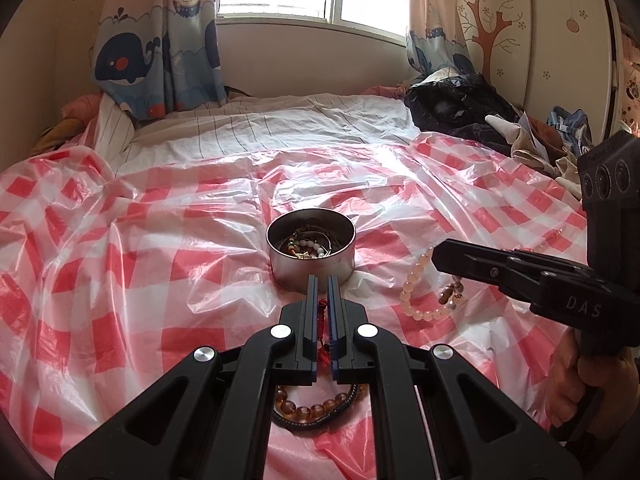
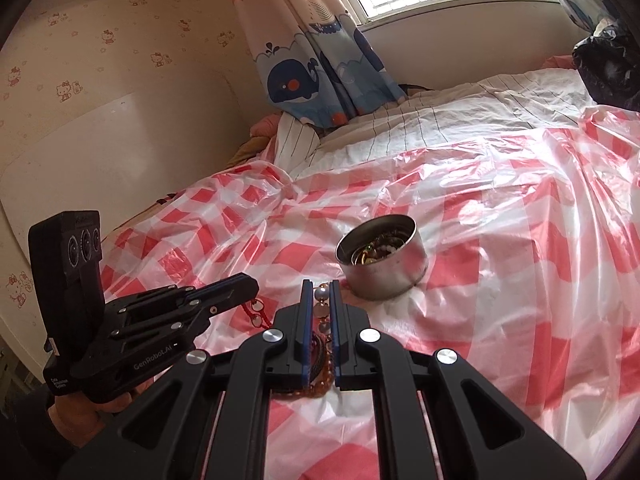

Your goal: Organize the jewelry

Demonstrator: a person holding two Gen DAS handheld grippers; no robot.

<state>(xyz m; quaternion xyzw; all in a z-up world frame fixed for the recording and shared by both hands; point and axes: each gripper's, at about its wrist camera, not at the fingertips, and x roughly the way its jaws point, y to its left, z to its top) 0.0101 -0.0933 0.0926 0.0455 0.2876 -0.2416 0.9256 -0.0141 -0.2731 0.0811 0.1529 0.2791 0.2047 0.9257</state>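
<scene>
A round metal tin [image 1: 311,268] [image 2: 384,276] with several pieces of jewelry inside stands on the checked sheet. My left gripper [image 1: 322,280] [image 2: 250,285] is just short of the tin, shut on a red cord bracelet [image 1: 323,322] [image 2: 259,313] that dangles from its tips. To its right, my right gripper [image 1: 435,258] [image 2: 321,283] is shut on a pale peach bead bracelet [image 1: 410,290] [image 2: 322,295], whose loop hangs down to the sheet. An amber bead bracelet [image 1: 310,411] and a black braided bracelet [image 1: 320,423] lie under my left gripper.
A red-and-white checked plastic sheet [image 1: 160,240] covers the bed. Dark clothes and bags [image 1: 460,108] are piled at the far right. Whale-print curtains [image 1: 160,60] hang by the window at the back. A person's hand [image 1: 572,380] holds the right gripper's handle.
</scene>
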